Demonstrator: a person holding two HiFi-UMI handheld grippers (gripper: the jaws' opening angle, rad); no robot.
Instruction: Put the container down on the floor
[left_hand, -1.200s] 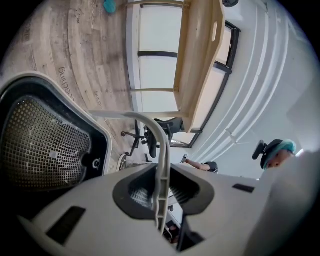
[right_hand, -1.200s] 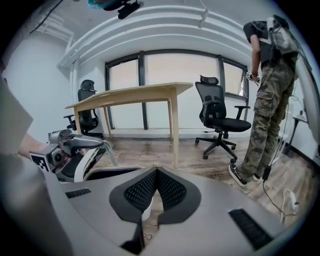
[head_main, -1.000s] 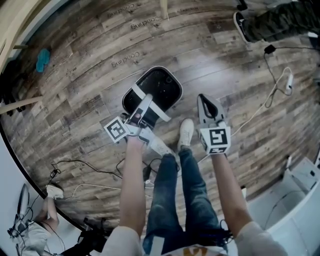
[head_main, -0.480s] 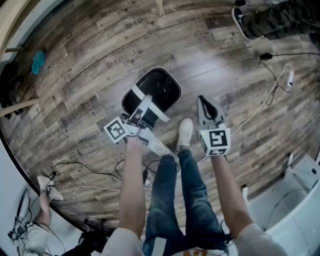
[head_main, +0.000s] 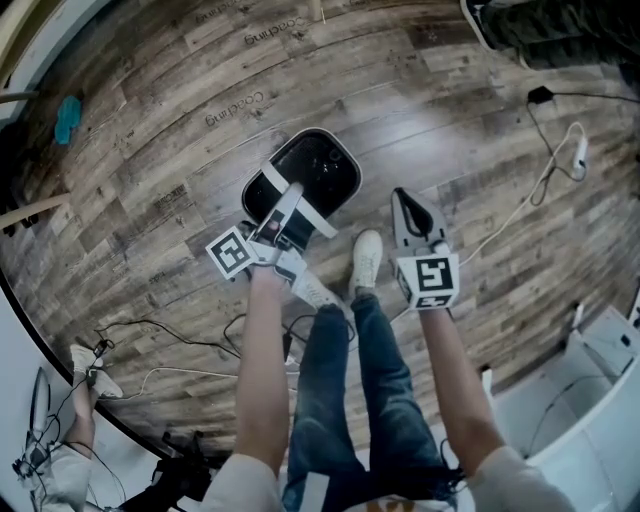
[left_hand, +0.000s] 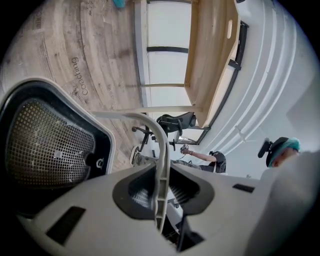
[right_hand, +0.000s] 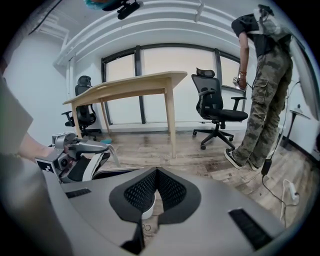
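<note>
Left tongs are clamped on the white handle, narrow gap, pads pressing on either side of it. That's my grip on the container, a black tub with a mesh bottom that hangs tilted below the tongs. Right tongs are pinched together with nothing in them, held out beside the left, just riding along.

So where are we? The container is picked up and held over the wooden floor, just ahead of my feet. From above I can't tell for sure whether its base touches the boards; my read is that it doesn't yet. Left to do: lower it flat, let go of the handle, lift clear.

Around it: my white shoe is just beside the drop spot, so I'd set down slightly forward. White cables trail off to the right, well apart. A person in camouflage trousers stands over there too, near an office chair and a wooden bench. Nothing lies directly under the tub.
</note>
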